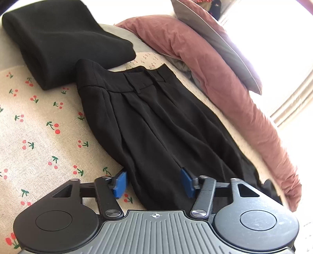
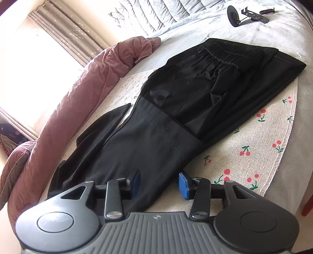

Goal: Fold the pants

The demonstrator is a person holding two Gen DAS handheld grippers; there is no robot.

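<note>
Black pants (image 1: 148,125) lie flat on a cherry-print cloth (image 1: 39,136), waistband at the far end with belt loops. My left gripper (image 1: 154,182) is open, its blue pads either side of the near pant fabric, low over it. In the right wrist view the pant legs (image 2: 140,148) stretch away from me toward a folded black garment (image 2: 221,82) that lies over their far end. My right gripper (image 2: 159,184) is open, its blue pads straddling the right edge of the near leg fabric.
A folded black garment (image 1: 64,45) lies beyond the waistband at left. A rumpled pink duvet (image 1: 225,86) runs along the bed edge by the bright window; it also shows in the right wrist view (image 2: 78,93). A black stand with parts (image 2: 246,15) lies on the grey sheet far right.
</note>
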